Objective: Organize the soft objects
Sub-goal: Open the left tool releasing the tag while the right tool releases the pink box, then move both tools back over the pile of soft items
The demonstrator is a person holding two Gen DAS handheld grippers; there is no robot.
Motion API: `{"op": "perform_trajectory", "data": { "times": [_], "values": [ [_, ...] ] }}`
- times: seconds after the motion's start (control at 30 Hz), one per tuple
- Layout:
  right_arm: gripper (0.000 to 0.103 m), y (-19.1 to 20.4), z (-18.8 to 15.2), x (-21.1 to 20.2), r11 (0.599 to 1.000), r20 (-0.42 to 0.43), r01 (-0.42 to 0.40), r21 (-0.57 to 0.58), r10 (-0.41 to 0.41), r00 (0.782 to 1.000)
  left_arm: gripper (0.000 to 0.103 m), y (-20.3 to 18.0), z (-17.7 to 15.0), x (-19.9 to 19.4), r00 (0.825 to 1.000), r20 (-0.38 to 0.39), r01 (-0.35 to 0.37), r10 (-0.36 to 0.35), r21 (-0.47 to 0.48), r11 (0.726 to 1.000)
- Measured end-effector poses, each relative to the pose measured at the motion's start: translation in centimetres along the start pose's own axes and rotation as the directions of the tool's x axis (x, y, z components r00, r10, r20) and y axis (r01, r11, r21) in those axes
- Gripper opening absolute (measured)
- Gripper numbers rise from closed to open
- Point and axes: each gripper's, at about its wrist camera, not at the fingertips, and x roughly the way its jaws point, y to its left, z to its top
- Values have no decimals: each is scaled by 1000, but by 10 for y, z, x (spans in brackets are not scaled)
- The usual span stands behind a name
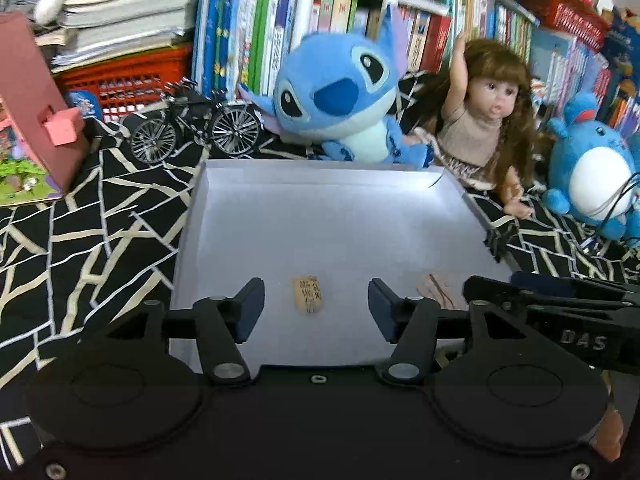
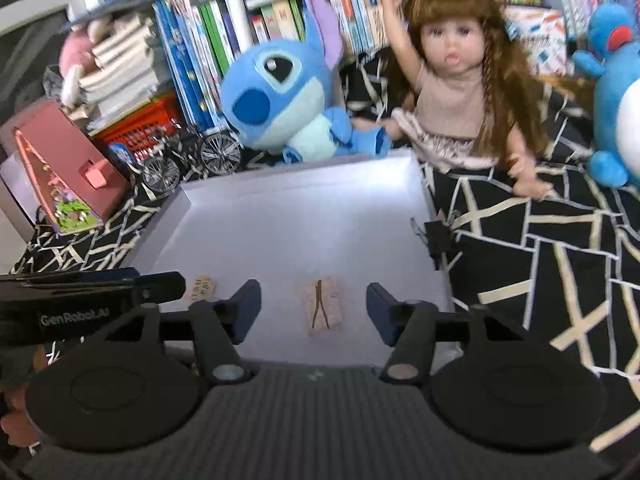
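Nearest the cameras: two hand-held grippers, side by side over the near end of a shallow white tray.
Left hand-held gripper (image 1: 316, 310): jaws apart, nothing between them; a small tan paper scrap (image 1: 308, 295) lies on the tray floor below the gap.
Right hand-held gripper (image 2: 314, 308): jaws apart, empty; a second tan scrap (image 2: 323, 311) with dark lines lies below it.
Tray (image 1: 340, 216): white, low-walled, holding only the two scraps; a black binder clip (image 2: 438, 236) grips its right wall.
Tabletop (image 2: 540, 240): covered by a black cloth with cream lines.
Beyond the tray's far edge: a blue plush alien (image 1: 340, 100) sits left, touching the rim; a long-haired doll (image 1: 480, 120) sits right, one arm raised.
Far right: a round blue plush (image 1: 592, 168), apart from the tray.
Far left: a miniature bicycle (image 1: 196, 128) and a pink box (image 1: 28, 92).
Background: shelves of books (image 1: 248, 32).
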Motion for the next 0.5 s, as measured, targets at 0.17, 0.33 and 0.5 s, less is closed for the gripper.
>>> {"op": "perform_trajectory", "data": {
  "times": [0.17,0.33,0.5],
  "values": [
    [86,3,-20,-42,1000,97,-13,-13,14,995,66,3,-25,-33,999,30,24,-24,2,1000],
    [92,8,-46,-71,999,159,-17,-39,23,987,79,3,-60,-64,996,89,25,-26,4,1000],
    [95,16,-78,-91,996,185,2,-87,14,983,80,8,-93,-82,994,109,20,-19,-10,1000]
  ]
}}
